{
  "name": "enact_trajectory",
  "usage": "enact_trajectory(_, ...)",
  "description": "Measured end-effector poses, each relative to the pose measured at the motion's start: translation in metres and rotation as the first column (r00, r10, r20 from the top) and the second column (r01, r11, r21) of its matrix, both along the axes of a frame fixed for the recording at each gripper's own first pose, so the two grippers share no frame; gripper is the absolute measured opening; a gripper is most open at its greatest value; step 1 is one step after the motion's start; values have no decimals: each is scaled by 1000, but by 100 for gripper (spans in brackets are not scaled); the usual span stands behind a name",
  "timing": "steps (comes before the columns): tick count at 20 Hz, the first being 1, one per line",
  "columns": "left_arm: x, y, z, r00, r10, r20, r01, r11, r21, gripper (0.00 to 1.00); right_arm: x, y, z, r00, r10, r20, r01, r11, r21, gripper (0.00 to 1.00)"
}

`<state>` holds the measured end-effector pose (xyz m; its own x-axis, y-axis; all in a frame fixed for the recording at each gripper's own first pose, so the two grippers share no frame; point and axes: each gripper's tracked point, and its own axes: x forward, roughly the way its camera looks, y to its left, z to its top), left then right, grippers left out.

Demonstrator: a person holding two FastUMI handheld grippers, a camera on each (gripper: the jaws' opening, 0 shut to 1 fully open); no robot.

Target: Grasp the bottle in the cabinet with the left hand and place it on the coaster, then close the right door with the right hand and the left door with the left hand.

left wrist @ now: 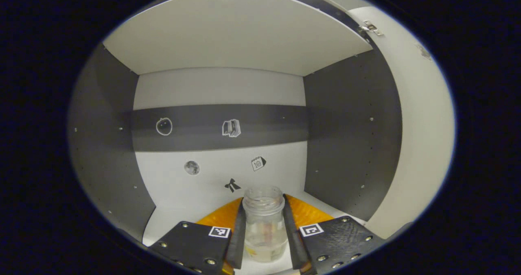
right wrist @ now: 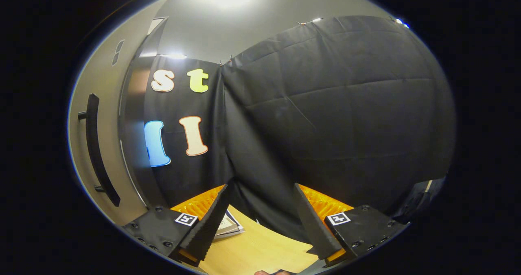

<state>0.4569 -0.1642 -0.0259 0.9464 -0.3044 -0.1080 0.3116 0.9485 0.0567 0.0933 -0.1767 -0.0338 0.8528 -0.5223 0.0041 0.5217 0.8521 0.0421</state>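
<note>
Inside the cabinet [left wrist: 220, 43], the left gripper [left wrist: 264, 226] clasps the bottle [left wrist: 263, 226] between its 2 fingers, low on the shelf. A loose grip could let this smooth bottle slip on withdrawal. The right gripper [right wrist: 260, 226] hangs spread, holding nothing, with the door [right wrist: 101, 116] to its left.

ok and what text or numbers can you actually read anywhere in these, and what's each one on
"10": on the small calendar sticker on the cabinet's white back panel.
Clear glass bottle, pale label low on it: too blurred to read.
Printed booklet on the light wooden table: too small to read.
Other cabinet stickers: pictures, no words.
</note>
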Motion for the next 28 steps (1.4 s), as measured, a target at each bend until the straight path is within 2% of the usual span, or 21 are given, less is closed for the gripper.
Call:
enact_trajectory(2, -1, 1, 2, 1000, 6, 0, -6, 1000, 4, 41, 1, 2, -1, 1000, 2, 0, -2, 1000, 1, 99)
enact_trajectory(4, -2, 6, 6, 1000, 24, 6, -24, 1000, 6, 41, 0, 6, -1, 1000, 4, 2, -4, 1000, 2, 96)
enact_trajectory(5, -4, 9, 9, 999, 35, 17, -35, 999, 7, 39, 0, 7, 0, 1000, 7, 3, -7, 1000, 2, 99)
enact_trajectory(6, -11, 9, 12, 999, 23, 23, -24, 1000, 7, 34, 1, 8, 0, 1000, 11, 3, -11, 1000, 1, 96)
enact_trajectory(7, -16, 9, 18, 999, 17, 34, -17, 1000, 9, 36, 3, 8, -2, 1000, 14, 2, -14, 1000, 0, 99)
enact_trajectory(8, -21, 10, 23, 999, 12, 46, -12, 1000, 15, 36, 4, 10, 0, 1000, 19, 1, -19, 1000, -2, 96)
enact_trajectory(9, -27, 10, 29, 998, 4, 57, -6, 1000, 23, 36, 4, 12, -1, 1000, 25, 1, -25, 1000, -4, 99)
enact_trajectory(10, -34, 10, 36, 998, -6, 67, 4, 1000, 27, 31, 5, 14, 0, 1000, 30, 1, -30, 1000, -6, 99)
enact_trajectory(14, -69, 10, 55, 995, -57, 82, 57, 998, 0, 36, 10, 18, 9, 999, 50, 15, -50, 999, -16, 99)
enact_trajectory(19, -119, 22, 68, 992, -96, 78, 101, 994, -53, 36, 9, 27, 16, 996, 82, 29, -81, 996, -32, 99)
enact_trajectory(24, -168, 41, 57, 993, -105, 45, 109, 989, -98, 34, 7, 46, 24, 992, 120, 42, -119, 993, -28, 99)
enact_trajectory(26, -186, 47, 46, 994, -104, 32, 107, 988, -107, 36, 3, 51, 24, 990, 129, 47, -128, 991, -32, 99)
enact_trajectory(28, -204, 51, 29, 995, -99, 16, 100, 989, -108, 36, -1, 54, 24, 990, 133, 47, -130, 990, -44, 96)
